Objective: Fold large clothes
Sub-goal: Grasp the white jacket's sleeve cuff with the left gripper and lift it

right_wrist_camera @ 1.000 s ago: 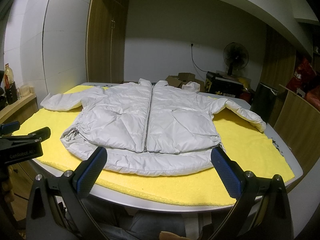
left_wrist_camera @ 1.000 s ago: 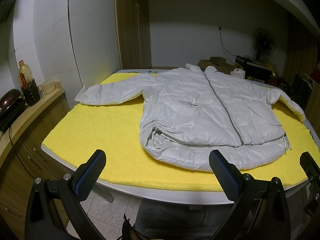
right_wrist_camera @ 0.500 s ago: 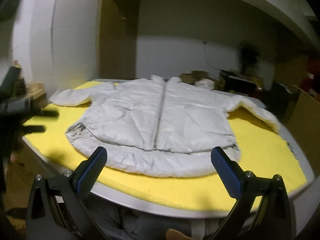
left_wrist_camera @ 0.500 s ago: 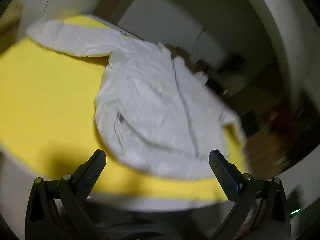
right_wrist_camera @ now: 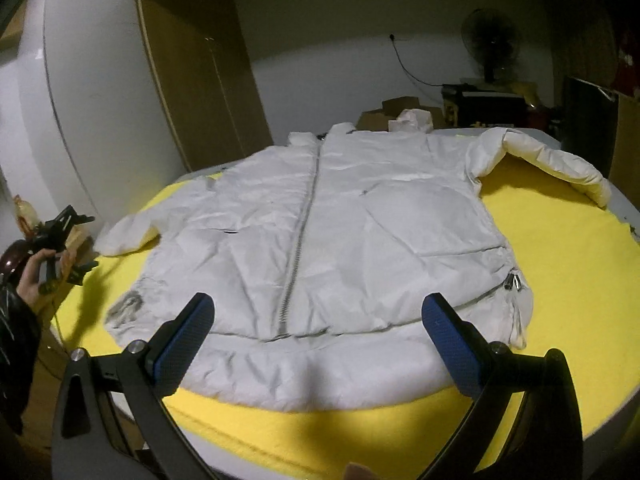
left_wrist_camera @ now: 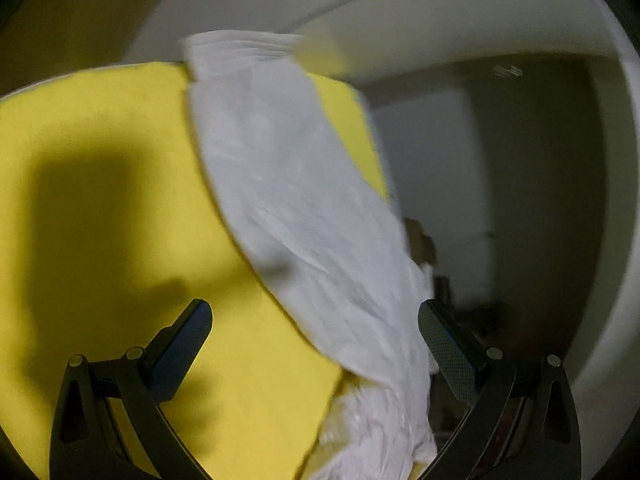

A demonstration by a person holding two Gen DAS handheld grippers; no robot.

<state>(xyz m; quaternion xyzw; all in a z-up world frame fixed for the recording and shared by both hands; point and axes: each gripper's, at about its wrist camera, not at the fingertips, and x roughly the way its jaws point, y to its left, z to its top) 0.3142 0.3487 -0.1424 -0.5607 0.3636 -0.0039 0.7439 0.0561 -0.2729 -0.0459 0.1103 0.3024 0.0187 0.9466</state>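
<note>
The table (right_wrist_camera: 624, 208) is basically all yellow foam mat (right_wrist_camera: 560, 280), and the white puffer jacket (right_wrist_camera: 320, 240) is laid flat on it, front up and zipped, hem toward me and collar at the far side. So its long axis runs straight away from me, with the zipper (right_wrist_camera: 298, 240) down the middle of it. Nothing's folded yet as far as I can tell.

The sleeves are what matter for the next bit. The sleeve on my right (right_wrist_camera: 560, 164) sticks out sideways and bends back near the table's far right edge. The left sleeve (left_wrist_camera: 288, 200) runs out toward the left edge of the mat, and that's where my left gripper (left_wrist_camera: 314, 354) is. In the left wrist view the sleeve runs lengthwise away from the fingers, a bit to the right of centre, cuff at the far end. That view is smeared with motion blur, so I can't say if I'm touching fabric or just above it. Jaws are spread wide, nothing in them.

My right gripper (right_wrist_camera: 318, 336) is parked over the hem, right about on the zipper line, also wide open and empty. From there I can see my left hand (right_wrist_camera: 38, 276) way off at the left side.

So the left gripper is clearly nearer that sleeve; my guess is it gets grabbed and brought in across the chest.
</note>
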